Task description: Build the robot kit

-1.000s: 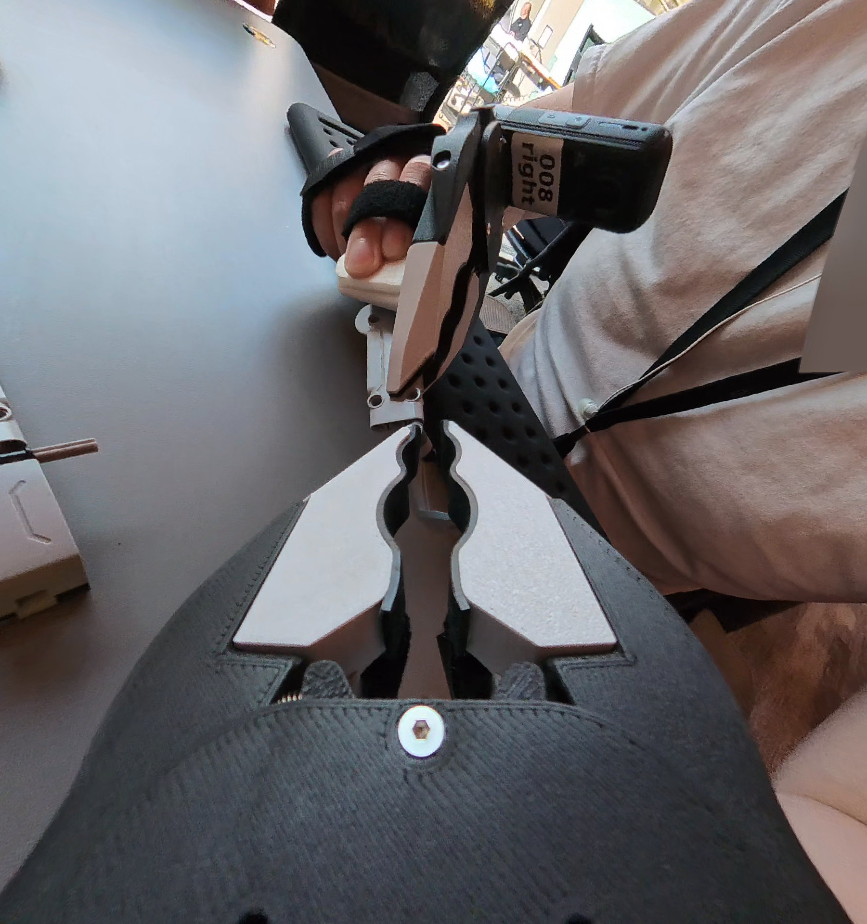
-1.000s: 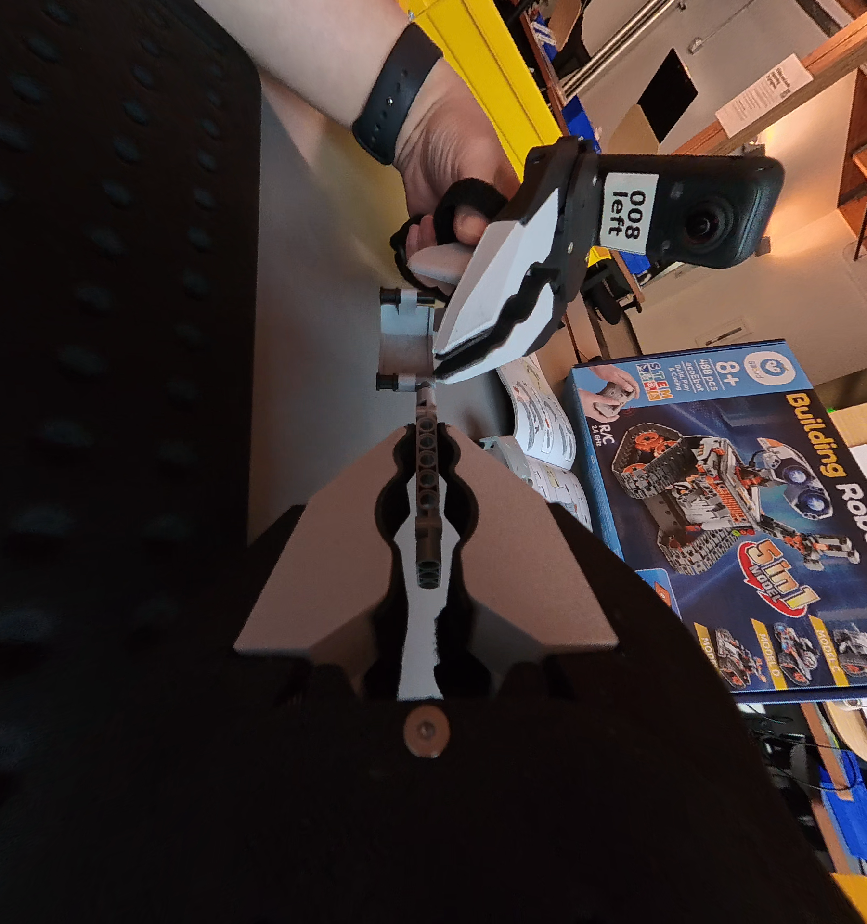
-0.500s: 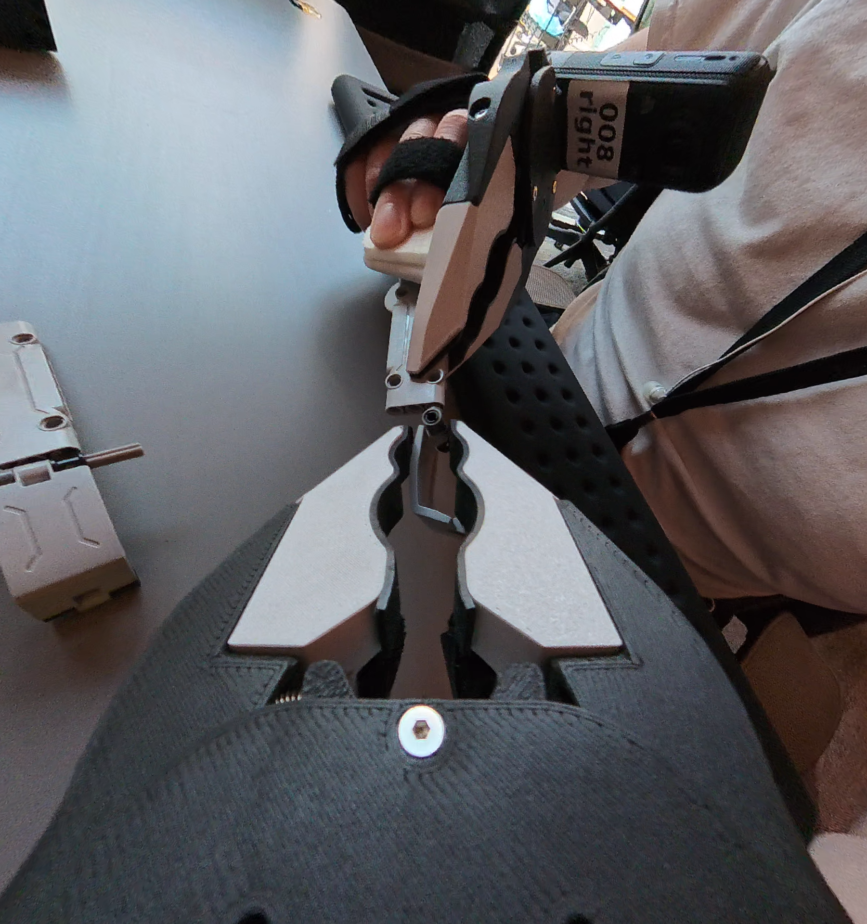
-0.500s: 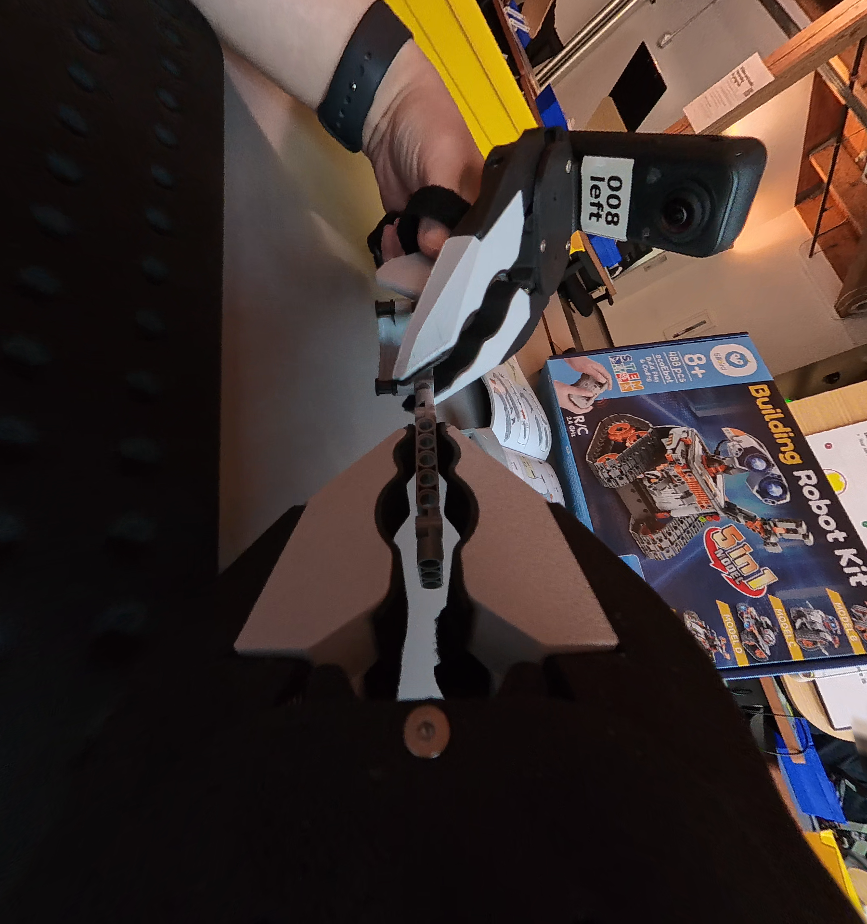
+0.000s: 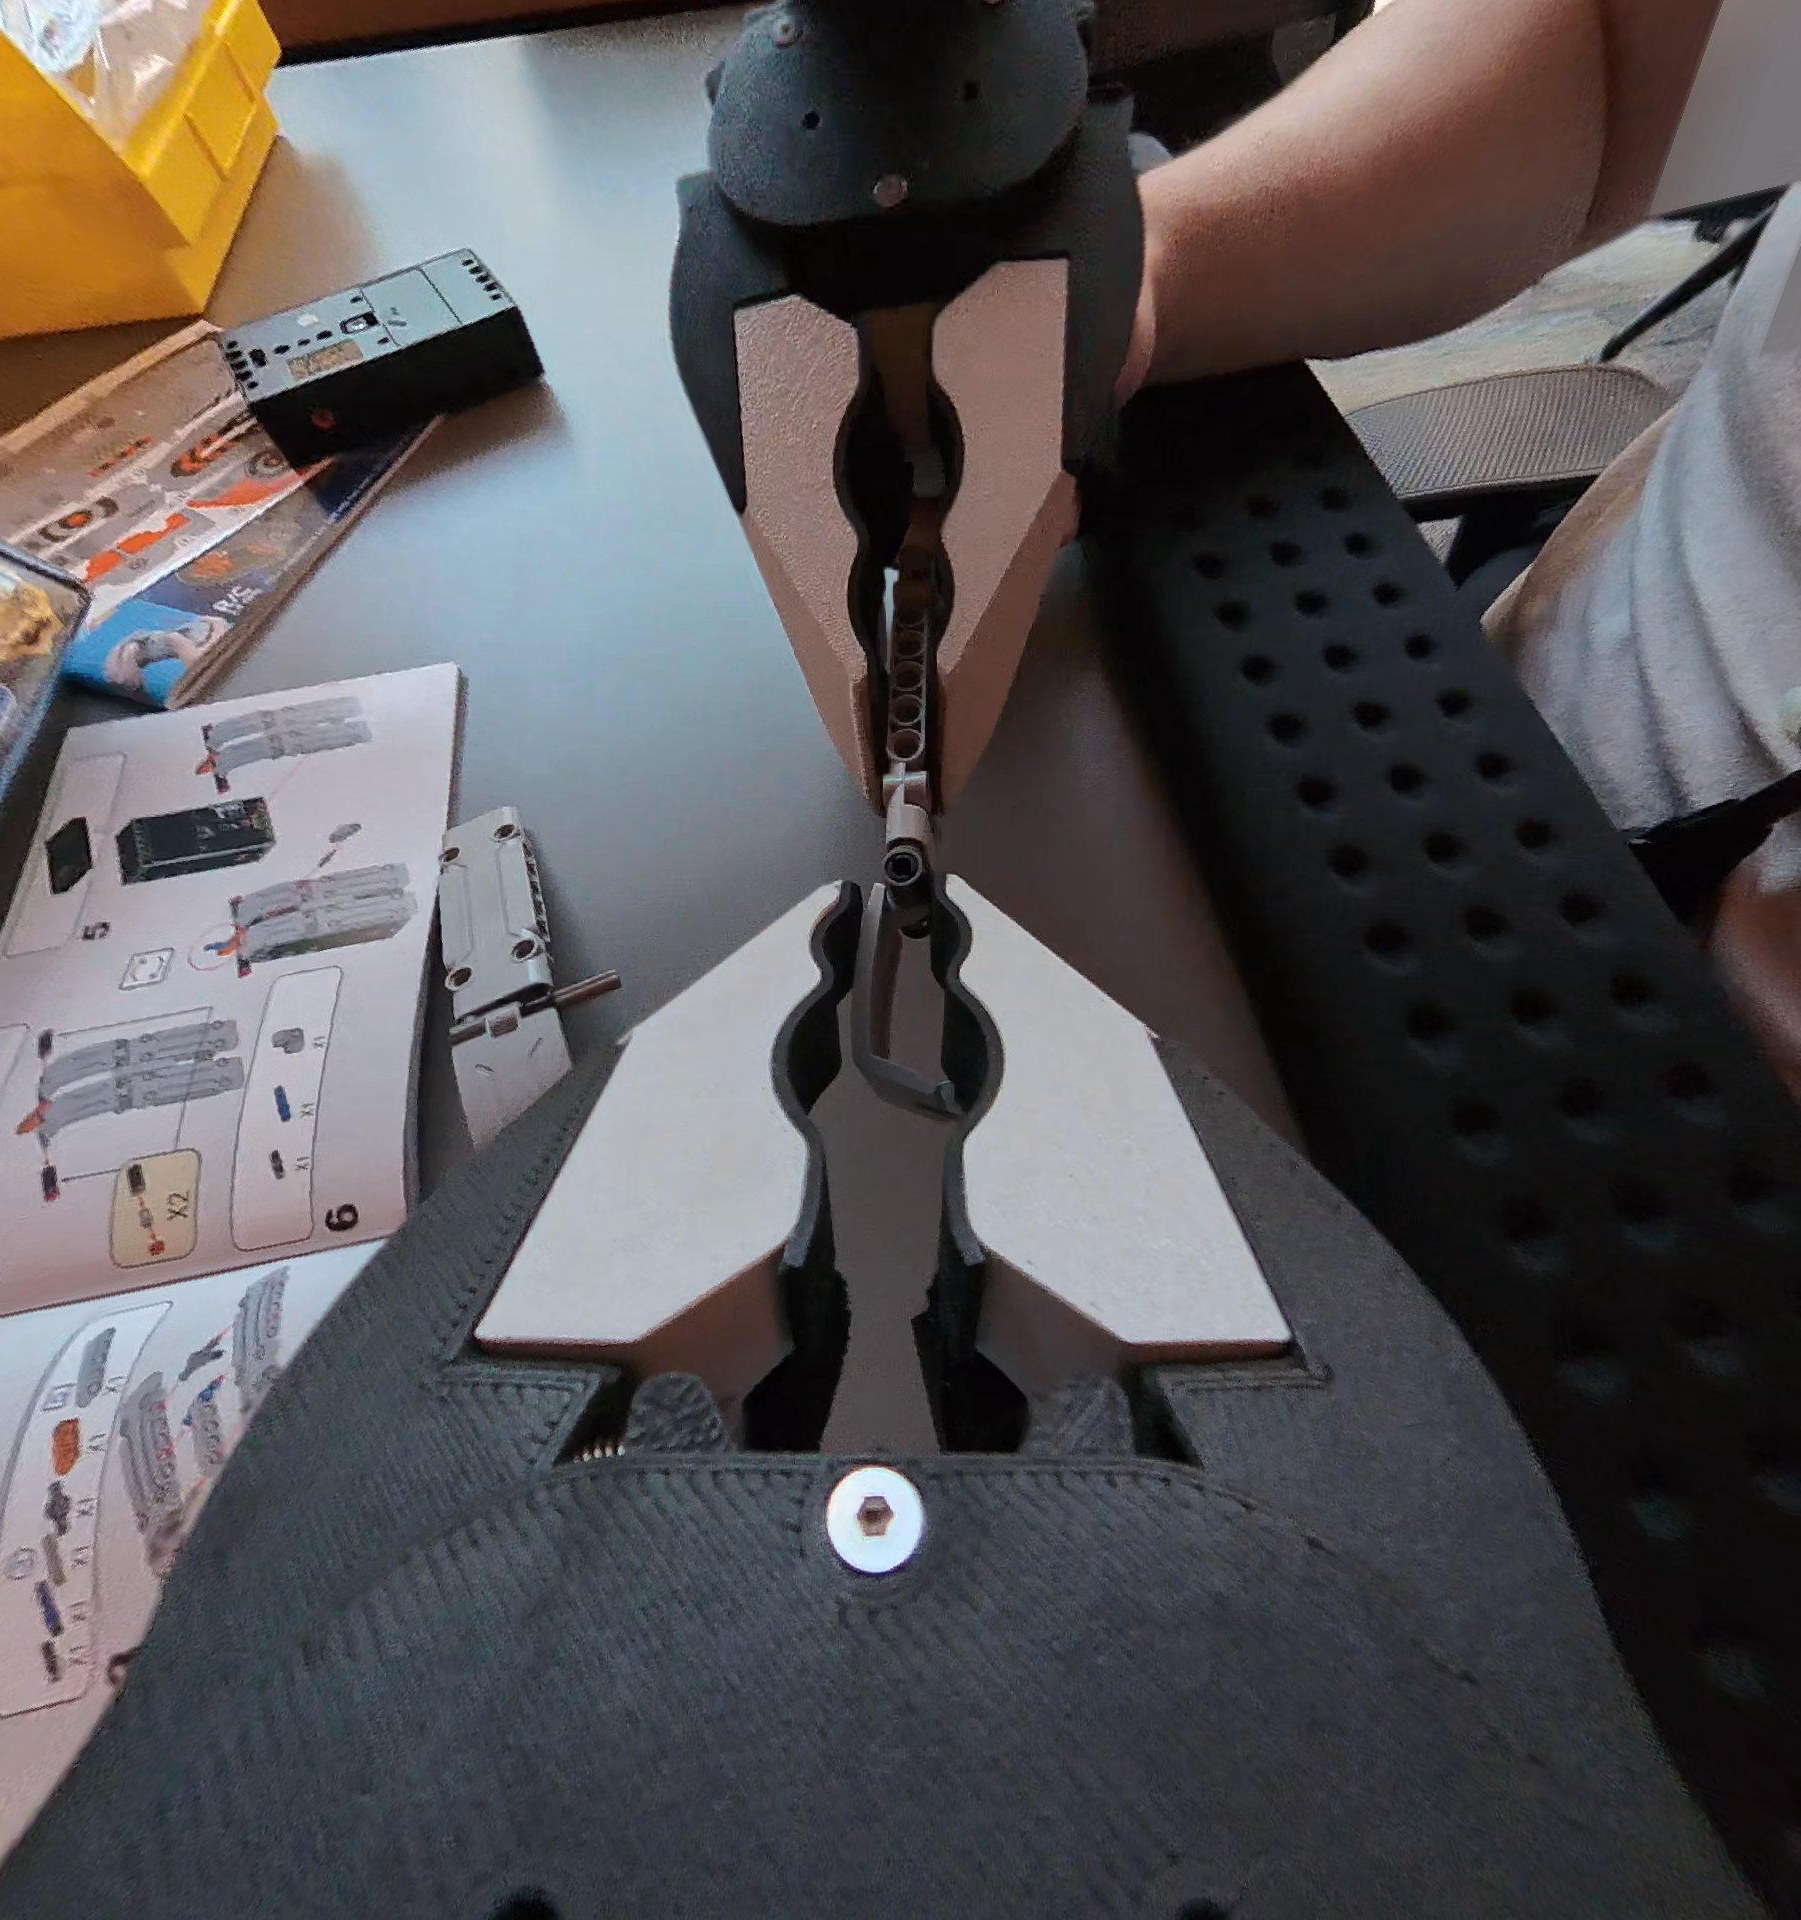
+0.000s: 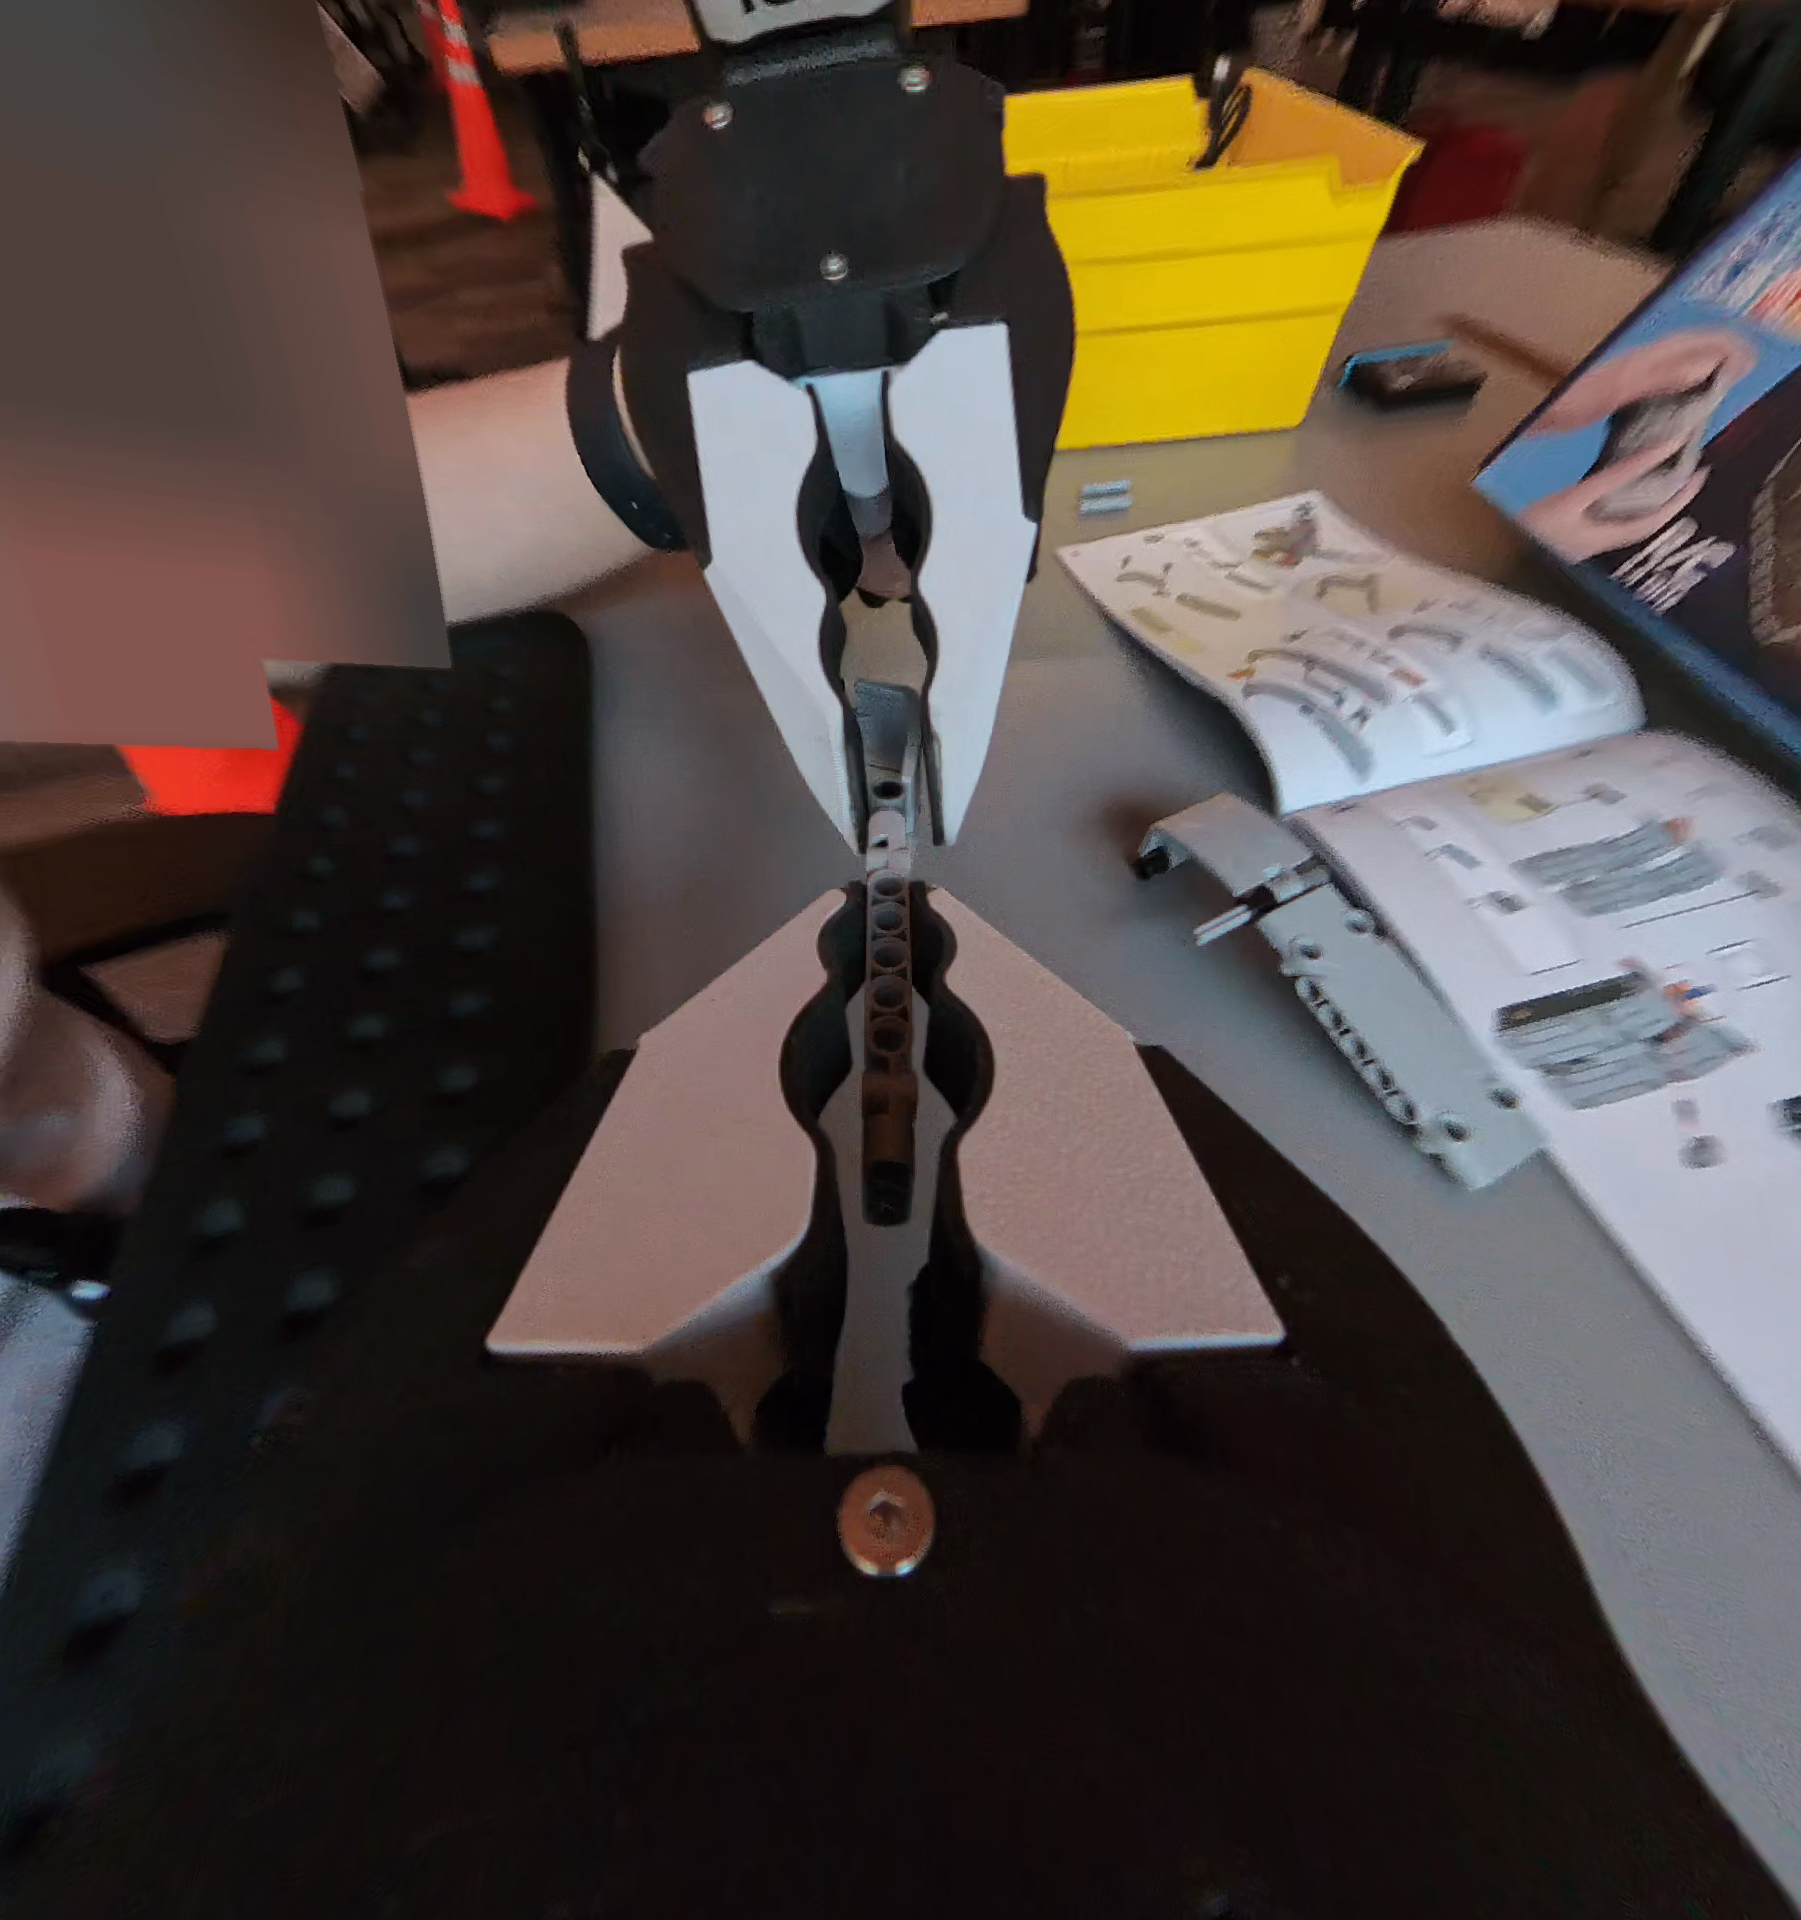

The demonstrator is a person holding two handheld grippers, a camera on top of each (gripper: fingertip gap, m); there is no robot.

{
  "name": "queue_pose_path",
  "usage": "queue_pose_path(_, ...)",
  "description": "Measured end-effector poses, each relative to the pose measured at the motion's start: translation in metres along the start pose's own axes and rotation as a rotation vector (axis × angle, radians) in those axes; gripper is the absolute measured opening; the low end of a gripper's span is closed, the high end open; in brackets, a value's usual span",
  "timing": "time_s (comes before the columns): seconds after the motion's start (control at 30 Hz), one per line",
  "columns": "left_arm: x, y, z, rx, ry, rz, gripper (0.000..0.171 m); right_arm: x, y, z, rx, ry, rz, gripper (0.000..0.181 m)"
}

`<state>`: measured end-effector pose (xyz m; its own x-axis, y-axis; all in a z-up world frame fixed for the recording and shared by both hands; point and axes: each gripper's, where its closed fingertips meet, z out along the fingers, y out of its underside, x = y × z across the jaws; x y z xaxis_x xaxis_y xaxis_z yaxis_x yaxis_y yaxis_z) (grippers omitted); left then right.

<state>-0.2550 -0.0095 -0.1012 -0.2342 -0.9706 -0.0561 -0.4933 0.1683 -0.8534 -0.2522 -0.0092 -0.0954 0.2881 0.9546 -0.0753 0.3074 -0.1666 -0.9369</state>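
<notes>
Left tongs at centre of the left wrist view, nearly closed, pinching a thin grey curved panel piece between the fingers, its hooked end low in the gap. Right tongs at centre of the right wrist view, closed tight on a dark perforated beam that runs lengthwise between the fingers. Tip to tip, the two tongs: in the left wrist view the right tongs come down from the top of the frame with the beam showing between the fingers and a small grey connector at the meeting point, touching a black pin end on the panel piece. In the right wrist view the left tongs come down from the top, the grey piece clamped inside.

On the grey tabletop, left of centre in the left wrist view: an open instruction booklet, a grey assembled panel with a dark axle sticking out beside it, a black battery box in the upper left, a yellow bin in the top left corner. A black perforated mat down the right side. In the right wrist view, a blue kit box at the right edge.
</notes>
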Motion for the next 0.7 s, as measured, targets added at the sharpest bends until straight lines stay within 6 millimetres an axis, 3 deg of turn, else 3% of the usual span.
queue_pose_path(0.1, -0.003, -0.007, -0.004, 0.097, 0.058, -0.125, 0.011, 0.003, -0.004, 0.001, 0.021, -0.095, 0.117, 0.006)
queue_pose_path(0.17, -0.005, -0.016, -0.008, 0.184, 0.100, -0.209, 0.011, 0.005, -0.008, -0.002, 0.062, -0.097, 0.114, 0.006)
queue_pose_path(0.23, -0.005, -0.012, -0.004, 0.174, 0.128, -0.259, 0.010, 0.005, -0.003, -0.002, 0.046, -0.080, 0.073, 0.006)
queue_pose_path(0.33, 0.000, -0.003, 0.003, 0.127, 0.170, -0.278, 0.008, 0.004, 0.008, 0.001, -0.001, -0.044, -0.018, 0.007)
queue_pose_path(0.47, 0.002, -0.006, 0.003, 0.141, 0.164, -0.243, 0.007, 0.002, 0.007, -0.002, 0.039, -0.084, 0.076, 0.006)
queue_pose_path(0.7, 0.003, -0.005, 0.002, 0.146, 0.172, -0.239, 0.007, 0.001, 0.008, 0.000, 0.037, -0.078, 0.045, 0.007)
